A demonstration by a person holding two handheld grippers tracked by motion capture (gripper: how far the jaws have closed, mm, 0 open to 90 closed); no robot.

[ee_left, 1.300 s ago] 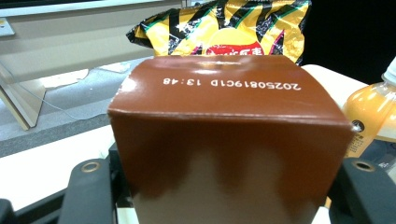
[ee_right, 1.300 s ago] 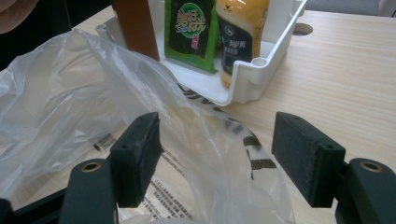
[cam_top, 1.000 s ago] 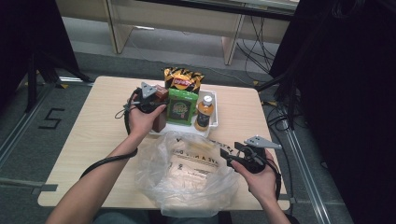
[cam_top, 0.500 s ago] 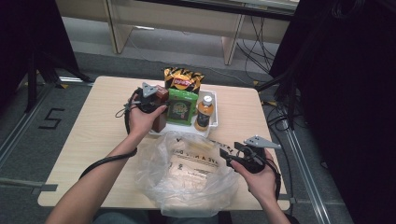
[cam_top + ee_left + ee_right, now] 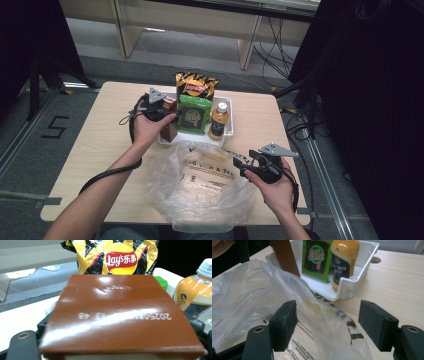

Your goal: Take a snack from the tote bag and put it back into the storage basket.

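Observation:
A brown box [image 5: 169, 126] stands upright at the left end of a white tray [image 5: 228, 135]. My left gripper [image 5: 162, 112] straddles its top. In the left gripper view the box top [image 5: 120, 315] lies between the jaws, which have just been opening and stand open around it. My right gripper [image 5: 241, 162] hovers at the right edge of a clear plastic bag [image 5: 200, 192]. Its pads [image 5: 284, 321] are wide open, and a fold of the bag film [image 5: 324, 322] passes loosely between them.
The tray also holds a green snack packet [image 5: 192, 115] and an orange drink bottle [image 5: 219, 120]. A yellow-and-black chip bag [image 5: 196, 86] stands behind them. Bare wooden table [image 5: 100, 145] lies to the left. Cables run across the floor to the right.

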